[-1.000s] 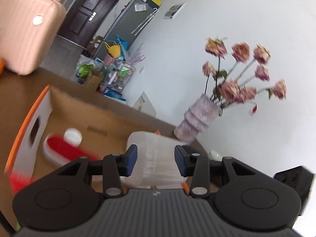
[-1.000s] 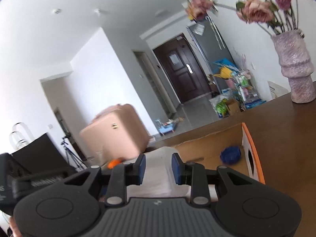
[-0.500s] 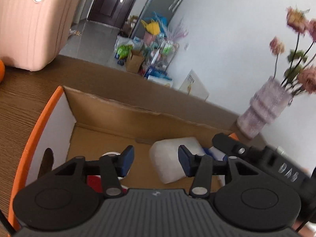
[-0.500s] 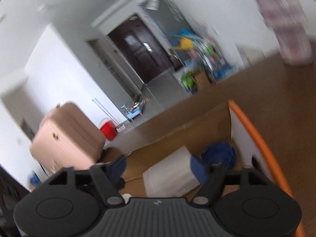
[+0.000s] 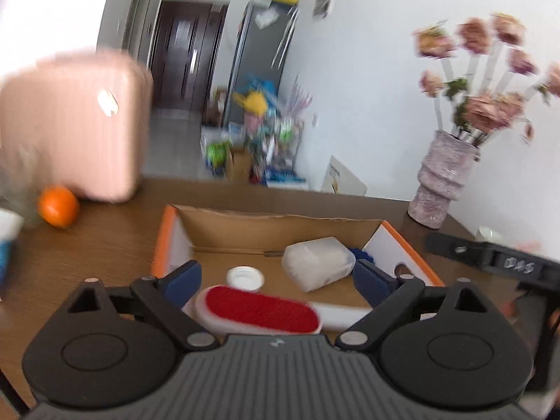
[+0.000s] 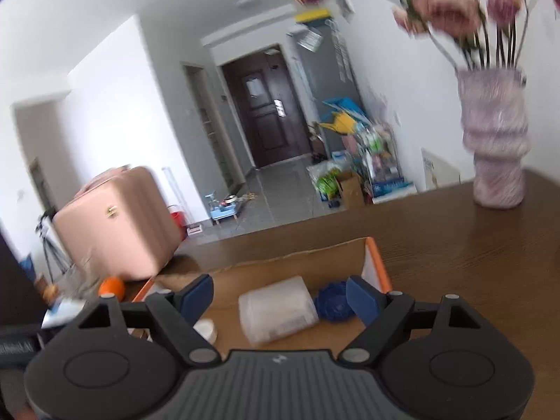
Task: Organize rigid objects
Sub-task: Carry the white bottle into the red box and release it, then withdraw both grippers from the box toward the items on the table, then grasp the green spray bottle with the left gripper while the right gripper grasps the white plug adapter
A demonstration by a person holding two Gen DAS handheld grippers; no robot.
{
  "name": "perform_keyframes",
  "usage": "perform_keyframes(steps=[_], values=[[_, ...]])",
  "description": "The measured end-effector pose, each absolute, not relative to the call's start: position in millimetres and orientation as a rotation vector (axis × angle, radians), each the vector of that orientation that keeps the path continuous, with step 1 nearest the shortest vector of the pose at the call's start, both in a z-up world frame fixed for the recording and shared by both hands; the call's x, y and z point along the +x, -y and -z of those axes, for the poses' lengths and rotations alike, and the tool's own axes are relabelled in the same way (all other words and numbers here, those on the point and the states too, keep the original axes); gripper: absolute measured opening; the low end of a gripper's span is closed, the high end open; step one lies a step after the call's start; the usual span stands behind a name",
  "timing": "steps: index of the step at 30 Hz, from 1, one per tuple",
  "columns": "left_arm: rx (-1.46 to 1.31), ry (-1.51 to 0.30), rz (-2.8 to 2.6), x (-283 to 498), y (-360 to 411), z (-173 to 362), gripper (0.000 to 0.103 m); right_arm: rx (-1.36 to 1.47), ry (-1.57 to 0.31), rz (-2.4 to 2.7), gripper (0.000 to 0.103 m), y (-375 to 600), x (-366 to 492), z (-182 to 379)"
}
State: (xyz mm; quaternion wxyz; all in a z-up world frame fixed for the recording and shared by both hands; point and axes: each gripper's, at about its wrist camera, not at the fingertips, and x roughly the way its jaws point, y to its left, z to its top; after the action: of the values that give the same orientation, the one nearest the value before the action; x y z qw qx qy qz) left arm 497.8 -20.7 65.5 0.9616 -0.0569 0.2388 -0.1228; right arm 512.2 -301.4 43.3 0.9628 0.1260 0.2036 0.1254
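Note:
A cardboard box with orange-edged white ends (image 5: 280, 225) (image 6: 376, 262) stands on the brown table. In it lie a frosted white plastic container (image 5: 316, 260) (image 6: 278, 309), a blue lid (image 6: 332, 301), a white round cap (image 5: 245, 277) (image 6: 206, 329) and a red-and-white brush (image 5: 259, 309). My left gripper (image 5: 276, 280) is open and empty, above the box's near side. My right gripper (image 6: 278, 295) is open and empty, with the container lying free in the box beyond its jaws.
A purple vase of pink flowers (image 5: 442, 182) (image 6: 495, 147) stands at the table's far right. An orange (image 5: 57, 206) (image 6: 112, 287) lies left of the box, near a pink suitcase (image 5: 73, 122) (image 6: 115, 227). The right gripper's body (image 5: 490, 259) shows right of the box.
Both grippers have opened wide and drawn back from the box. The white container, held up between them a second ago, now lies in the box.

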Motion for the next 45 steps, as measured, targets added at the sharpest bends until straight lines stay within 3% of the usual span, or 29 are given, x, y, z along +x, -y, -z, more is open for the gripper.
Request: perform_keyframes(steps=[2, 10, 26, 35, 45], values=[[-0.079, -0.415, 0.207, 453, 10, -66, 0.099, 0.189, -0.380, -0.261, 0.092, 301, 472, -46], [-0.066, -0.423, 0.156, 323, -23, -53, 0.103, 0.017, -0.332, -0.241, 0.092, 297, 343, -56], [-0.018, -0.457, 0.118, 168, -46, -13, 0.103, -0.036, -0.333, -0.139, 0.092, 292, 161, -1], [-0.029, -0.471, 0.096, 151, -39, -10, 0.103, -0.051, -0.318, -0.175, 0.092, 285, 159, -11], [-0.015, -0.522, 0.159, 230, -23, -14, 0.103, -0.054, -0.405, -0.209, 0.092, 271, 227, -4]])
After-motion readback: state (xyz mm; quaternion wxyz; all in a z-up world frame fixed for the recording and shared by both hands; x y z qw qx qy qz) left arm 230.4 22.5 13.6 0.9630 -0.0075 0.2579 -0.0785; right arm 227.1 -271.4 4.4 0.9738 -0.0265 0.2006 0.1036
